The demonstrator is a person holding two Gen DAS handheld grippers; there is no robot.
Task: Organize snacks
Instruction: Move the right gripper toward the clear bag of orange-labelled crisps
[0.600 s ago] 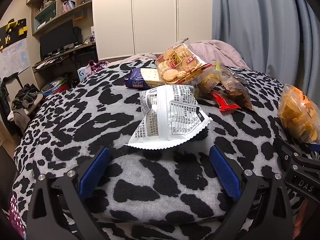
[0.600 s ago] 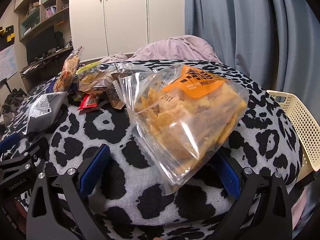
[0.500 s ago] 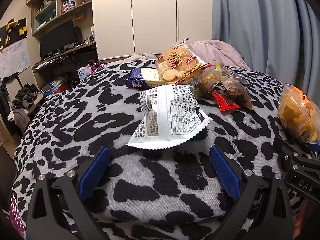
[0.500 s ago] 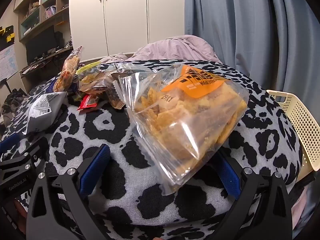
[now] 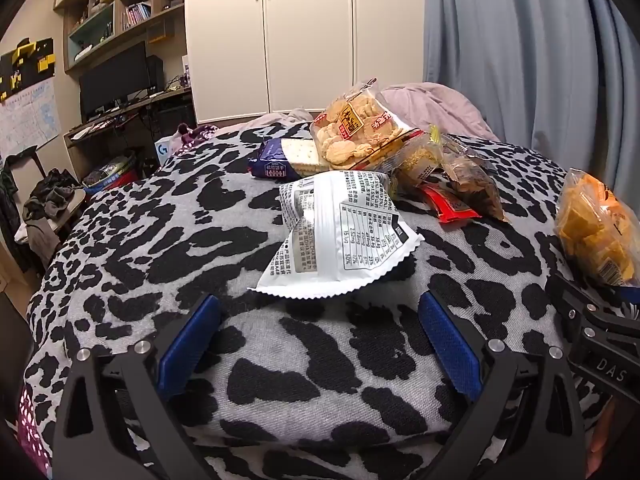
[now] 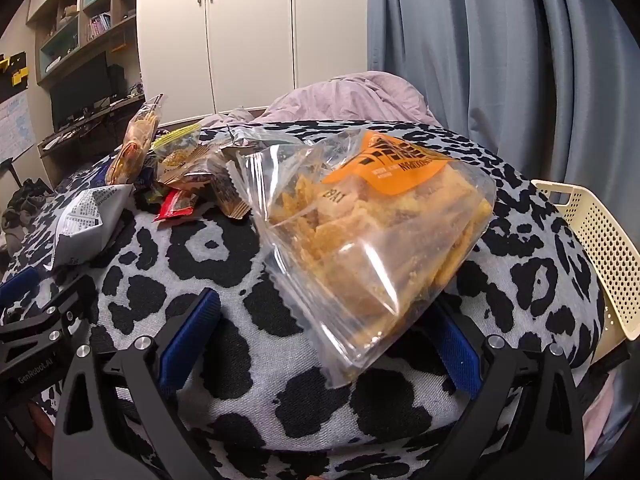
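Snacks lie on a leopard-print blanket point(image 5: 168, 240). My left gripper point(image 5: 318, 340) is open, just short of a white snack bag point(image 5: 340, 236). Behind it is a pile: a blue cracker pack point(image 5: 280, 160), a round-cracker bag point(image 5: 356, 128), a red packet point(image 5: 452, 208) and a brown-snack bag point(image 5: 476, 184). My right gripper point(image 6: 320, 344) is open around the near end of a clear bag of orange chips point(image 6: 372, 232), which also shows in the left wrist view point(image 5: 596, 232). The white bag point(image 6: 88, 216) lies at the left.
A cream perforated basket point(image 6: 596, 248) stands at the bed's right edge. A pink duvet point(image 6: 352, 96) lies behind the snacks. Blue curtains point(image 6: 500, 60) hang on the right, white wardrobes point(image 5: 308, 32) behind, a desk with a monitor point(image 5: 116, 80) on the left.
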